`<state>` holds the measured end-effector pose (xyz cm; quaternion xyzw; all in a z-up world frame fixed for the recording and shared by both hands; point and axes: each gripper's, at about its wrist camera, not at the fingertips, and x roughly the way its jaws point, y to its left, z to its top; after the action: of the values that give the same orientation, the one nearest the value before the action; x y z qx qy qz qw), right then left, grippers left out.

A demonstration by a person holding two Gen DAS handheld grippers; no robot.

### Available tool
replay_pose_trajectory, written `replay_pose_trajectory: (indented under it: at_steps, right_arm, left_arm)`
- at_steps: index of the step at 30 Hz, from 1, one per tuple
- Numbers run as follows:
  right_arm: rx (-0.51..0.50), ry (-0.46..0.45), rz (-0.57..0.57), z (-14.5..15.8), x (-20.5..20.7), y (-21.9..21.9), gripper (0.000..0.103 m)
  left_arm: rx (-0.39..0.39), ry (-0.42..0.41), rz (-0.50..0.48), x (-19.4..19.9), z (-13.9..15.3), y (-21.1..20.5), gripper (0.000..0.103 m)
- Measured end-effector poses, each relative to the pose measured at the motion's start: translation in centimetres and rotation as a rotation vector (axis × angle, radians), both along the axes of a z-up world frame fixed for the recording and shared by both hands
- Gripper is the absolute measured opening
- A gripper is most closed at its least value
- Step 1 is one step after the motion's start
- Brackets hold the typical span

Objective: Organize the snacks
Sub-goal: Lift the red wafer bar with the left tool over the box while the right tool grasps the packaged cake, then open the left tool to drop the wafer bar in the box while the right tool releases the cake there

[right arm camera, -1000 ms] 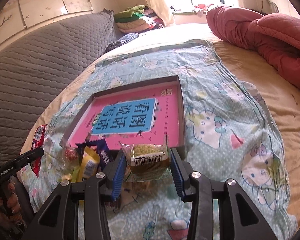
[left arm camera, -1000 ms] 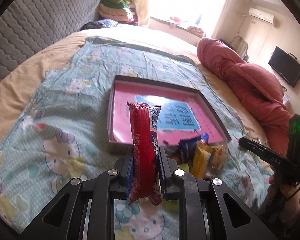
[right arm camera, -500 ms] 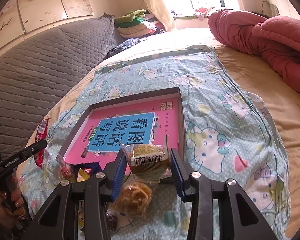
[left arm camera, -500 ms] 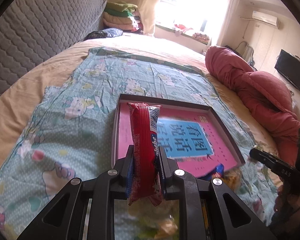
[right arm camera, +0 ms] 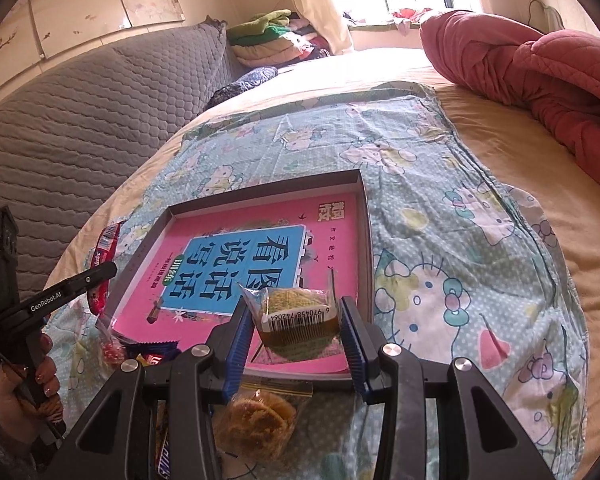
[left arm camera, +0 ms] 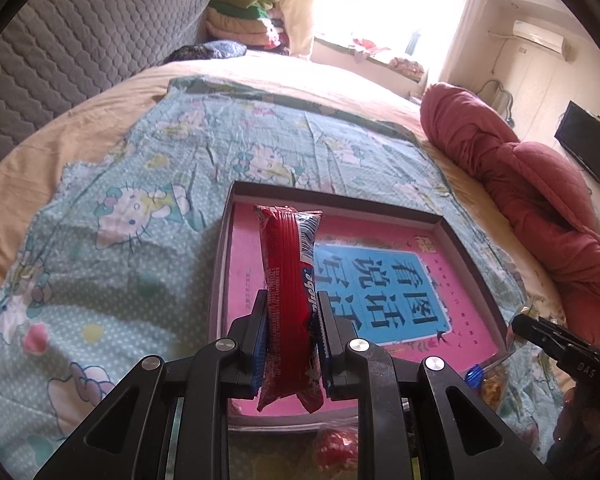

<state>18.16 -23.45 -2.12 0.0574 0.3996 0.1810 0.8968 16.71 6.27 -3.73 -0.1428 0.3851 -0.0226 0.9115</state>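
Observation:
My left gripper (left arm camera: 292, 316) is shut on a long red snack packet (left arm camera: 288, 264), held upright above the near left part of a shallow box (left arm camera: 472, 258) with a pink and blue bottom. My right gripper (right arm camera: 296, 320) is shut on a clear packet with a yellow cake and a barcode (right arm camera: 296, 314), held over the near right corner of the same box (right arm camera: 366, 240). Loose snacks lie on the sheet before the box: a cookie in a clear bag (right arm camera: 256, 420), a dark blue packet (right arm camera: 152, 350) and a red candy (left arm camera: 336, 446).
The box lies on a Hello Kitty sheet (right arm camera: 460, 264) on a bed. A red quilt (left arm camera: 532, 184) is bundled at the right. A grey quilted headboard (right arm camera: 80, 120) and folded clothes (left arm camera: 244, 12) stand at the far end. The left gripper (right arm camera: 56, 296) shows at the right wrist view's left edge.
Both grippers have moved forward with their packets, from in front of the snack pile to above the near part of the box. Both grips are unchanged.

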Motion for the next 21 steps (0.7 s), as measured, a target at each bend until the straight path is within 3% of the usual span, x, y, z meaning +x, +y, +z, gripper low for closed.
replay_pose_trajectory:
  at_steps: [21]
  right_arm:
    - [-0.097,0.092,0.019,-2.8,1.5,1.6,0.043]
  left_arm:
    - [0.019,0.075,-0.036,0.5,-2.4,-0.6,0.021]
